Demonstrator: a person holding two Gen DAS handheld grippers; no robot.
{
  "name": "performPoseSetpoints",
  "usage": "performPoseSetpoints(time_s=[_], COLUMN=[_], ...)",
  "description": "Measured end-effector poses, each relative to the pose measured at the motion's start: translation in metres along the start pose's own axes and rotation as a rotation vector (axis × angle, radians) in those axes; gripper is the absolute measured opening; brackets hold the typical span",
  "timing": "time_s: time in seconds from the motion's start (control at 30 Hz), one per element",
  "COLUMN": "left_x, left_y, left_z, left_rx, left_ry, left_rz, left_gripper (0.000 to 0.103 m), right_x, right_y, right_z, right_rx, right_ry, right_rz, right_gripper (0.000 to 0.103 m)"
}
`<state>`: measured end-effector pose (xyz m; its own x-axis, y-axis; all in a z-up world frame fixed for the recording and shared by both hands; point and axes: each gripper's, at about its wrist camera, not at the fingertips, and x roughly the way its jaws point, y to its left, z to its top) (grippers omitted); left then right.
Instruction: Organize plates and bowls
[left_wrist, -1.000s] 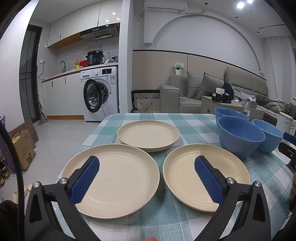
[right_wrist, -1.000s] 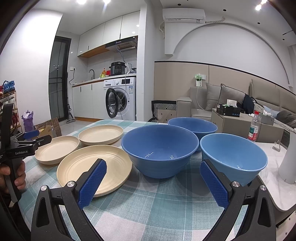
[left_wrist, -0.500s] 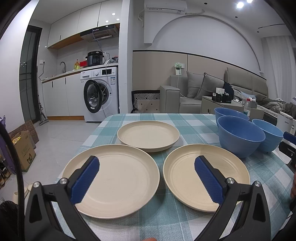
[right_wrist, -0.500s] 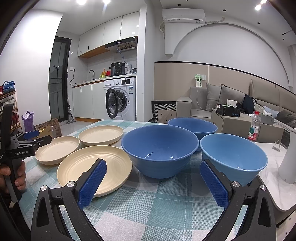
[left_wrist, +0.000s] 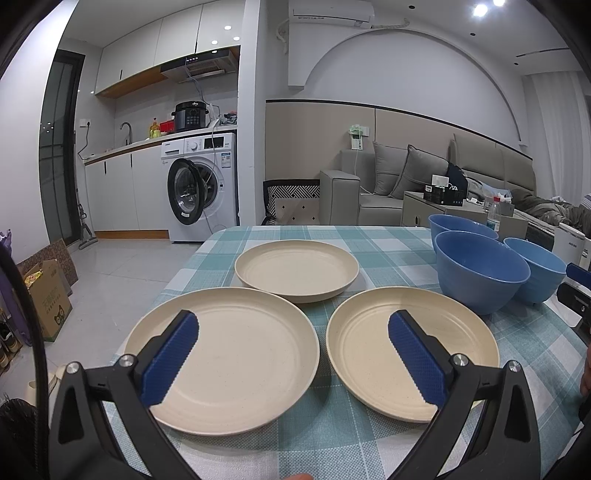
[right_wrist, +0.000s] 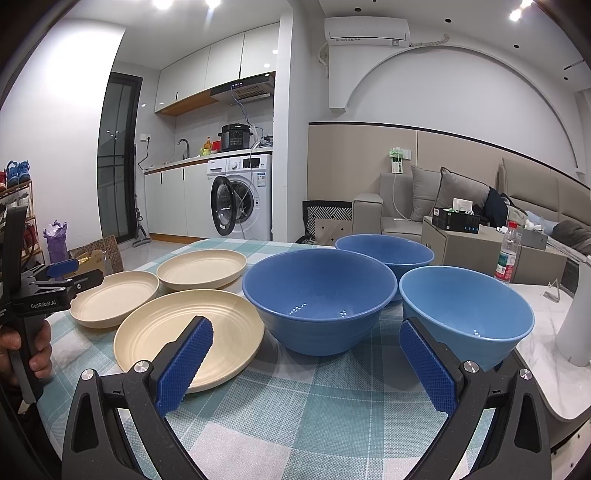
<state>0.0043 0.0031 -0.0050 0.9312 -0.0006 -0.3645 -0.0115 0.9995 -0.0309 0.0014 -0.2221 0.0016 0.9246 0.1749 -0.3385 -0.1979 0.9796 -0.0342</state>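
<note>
Three cream plates lie flat on the checked tablecloth: a near-left plate (left_wrist: 229, 365), a near-right plate (left_wrist: 369, 350) and a far plate (left_wrist: 297, 267). Three blue bowls stand upright to their right: a big bowl (right_wrist: 319, 295), a far bowl (right_wrist: 386, 251) and a right bowl (right_wrist: 465, 310). My left gripper (left_wrist: 293, 334) is open above the gap between the two near plates, holding nothing. My right gripper (right_wrist: 306, 343) is open in front of the big bowl, apart from it. In the right wrist view the left gripper (right_wrist: 62, 278) shows at the left edge, held by a hand (right_wrist: 22, 343).
The table's left edge (left_wrist: 173, 273) drops to a tiled floor with cardboard boxes (left_wrist: 50, 295). A white marble-look surface (right_wrist: 554, 328) adjoins the table on the right, with a white stand (right_wrist: 576, 321) and a water bottle (right_wrist: 506, 254). A sofa and a washing machine stand far behind.
</note>
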Motion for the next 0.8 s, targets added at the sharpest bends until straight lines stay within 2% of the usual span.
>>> performPoseSetpoints(time_s=[0.8], left_x=[0.0036], left_y=[-0.0004], left_z=[0.0006], left_rx=[-0.005], left_ry=[0.022], left_rz=[0.008], left_gripper=[0.103], right_x=[0.0013], right_y=[-0.0002], right_z=[0.0002], right_rx=[0.0], right_ry=[0.004], right_rz=[-0.003], right_gripper=[0.103])
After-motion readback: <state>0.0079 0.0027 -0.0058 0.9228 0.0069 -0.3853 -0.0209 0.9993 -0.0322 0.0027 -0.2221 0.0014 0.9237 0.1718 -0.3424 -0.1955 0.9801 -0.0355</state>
